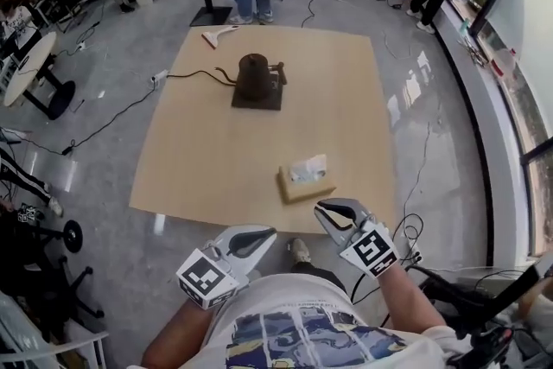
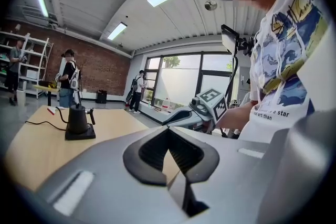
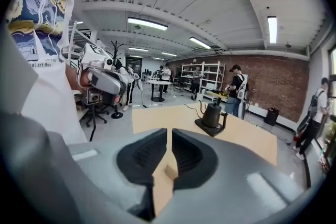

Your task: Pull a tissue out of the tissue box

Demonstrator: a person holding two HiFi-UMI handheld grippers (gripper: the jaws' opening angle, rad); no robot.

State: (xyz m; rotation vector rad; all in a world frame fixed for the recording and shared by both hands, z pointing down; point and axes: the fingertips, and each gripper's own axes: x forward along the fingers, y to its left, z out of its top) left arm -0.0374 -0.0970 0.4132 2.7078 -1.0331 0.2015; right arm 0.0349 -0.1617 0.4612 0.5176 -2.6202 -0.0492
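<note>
Tissue box (image 1: 304, 182) is seen in head view at near right of surface (image 1: 207, 151), tissue (image 1: 308, 168) sticking up from it. Left tool (image 1: 262, 235) and right tool (image 1: 325, 209) are held near it, not touching. Left gripper view: left tool closed, empty. Right gripper view: right tool parted by a slit, nothing gripped.

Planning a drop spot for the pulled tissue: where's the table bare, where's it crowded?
Bare: the near-left stretch of the table, below the cable and left of the tissue box; also the right strip beside the kettle. Crowded: round the kettle, and the white tool at the far edge.
</note>
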